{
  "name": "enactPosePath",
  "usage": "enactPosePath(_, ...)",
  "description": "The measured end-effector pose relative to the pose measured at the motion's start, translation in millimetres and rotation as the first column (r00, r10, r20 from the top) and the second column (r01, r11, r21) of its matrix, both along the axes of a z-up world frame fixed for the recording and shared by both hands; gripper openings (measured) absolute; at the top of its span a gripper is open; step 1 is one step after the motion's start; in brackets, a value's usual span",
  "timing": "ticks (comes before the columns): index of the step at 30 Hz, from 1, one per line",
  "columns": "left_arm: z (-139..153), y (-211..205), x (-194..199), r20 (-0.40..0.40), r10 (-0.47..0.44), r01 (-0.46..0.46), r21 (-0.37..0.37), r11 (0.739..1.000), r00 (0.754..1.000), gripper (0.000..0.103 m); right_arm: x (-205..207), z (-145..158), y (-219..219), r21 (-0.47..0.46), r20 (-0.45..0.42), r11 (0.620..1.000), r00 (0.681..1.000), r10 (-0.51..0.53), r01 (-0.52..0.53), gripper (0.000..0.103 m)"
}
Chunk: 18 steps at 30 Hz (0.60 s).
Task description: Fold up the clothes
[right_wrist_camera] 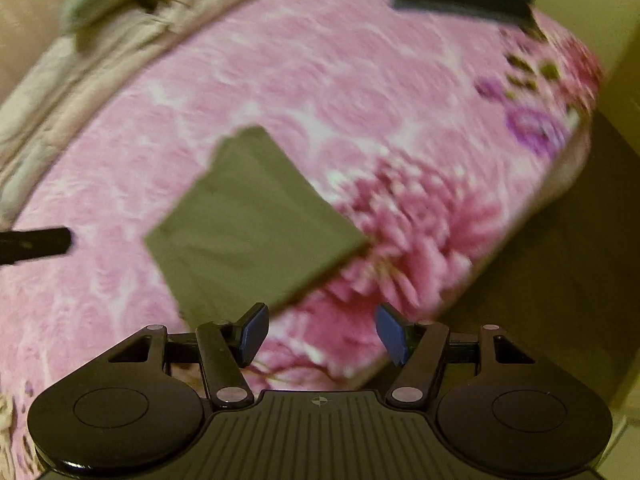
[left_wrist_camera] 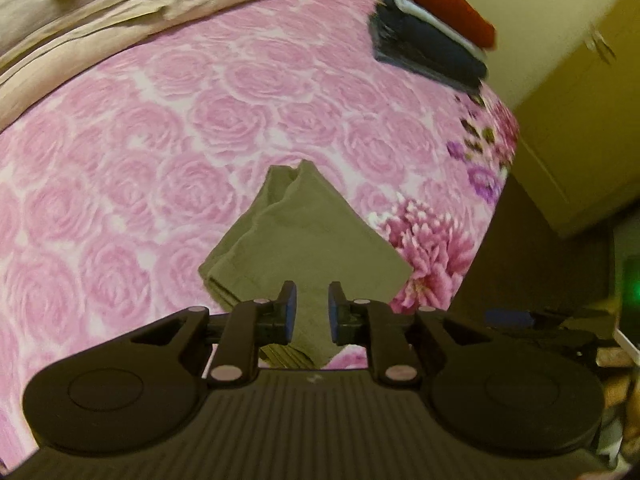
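A folded olive-green cloth [left_wrist_camera: 304,236] lies flat on the pink rose-patterned bedspread [left_wrist_camera: 160,140], near the bed's right edge. My left gripper [left_wrist_camera: 312,308] hovers over the cloth's near end with its blue pads [left_wrist_camera: 291,312] a small gap apart. The cloth shows through the gap and the pads do not press on it. In the blurred right wrist view the same cloth [right_wrist_camera: 248,224] is a tilted square. My right gripper [right_wrist_camera: 322,330] stands wide open just past its near corner, with only bedspread [right_wrist_camera: 320,60] between the fingers.
A stack of folded clothes [left_wrist_camera: 432,32], red on top of white and dark blue, sits at the far right corner of the bed. Crumpled beige bedding [left_wrist_camera: 100,12] lines the far left. A pale cabinet [left_wrist_camera: 580,120] and dark floor [left_wrist_camera: 540,248] lie beyond the right edge.
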<state>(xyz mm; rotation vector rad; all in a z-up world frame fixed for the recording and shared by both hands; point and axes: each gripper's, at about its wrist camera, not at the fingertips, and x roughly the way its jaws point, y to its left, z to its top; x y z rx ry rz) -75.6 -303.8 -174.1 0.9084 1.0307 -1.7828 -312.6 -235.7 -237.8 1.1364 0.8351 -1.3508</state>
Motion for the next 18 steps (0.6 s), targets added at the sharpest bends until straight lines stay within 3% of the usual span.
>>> enactPosePath(5, -28, -28, -12, 0.043, -0.208, 0.209, 0.000, 0.978, 0.977, 0.013, -13, -38, 2, 0.077, -0.040, 0.982, 0.985, -0.170, 0.172, 0.063)
enactPosePath(10, -55, -56, -18, 0.071, -0.373, 0.373, 0.010, 0.928, 0.925, 0.013, -16, -55, 5, 0.075, 0.001, 0.921, 0.924, -0.383, 0.382, 0.063)
enactPosePath(13, -66, -69, -18, 0.090, -0.440, 0.441, 0.010, 0.898, 0.894, 0.013, -12, -59, 2, 0.059, 0.010, 0.883, 0.885, -0.466, 0.465, 0.063)
enactPosePath(18, -79, -88, -18, 0.105, -0.504, 0.505, 0.023, 0.863, 0.857, 0.015, 1, -60, -4, 0.058, 0.013, 0.855, 0.856, -0.517, 0.515, 0.063)
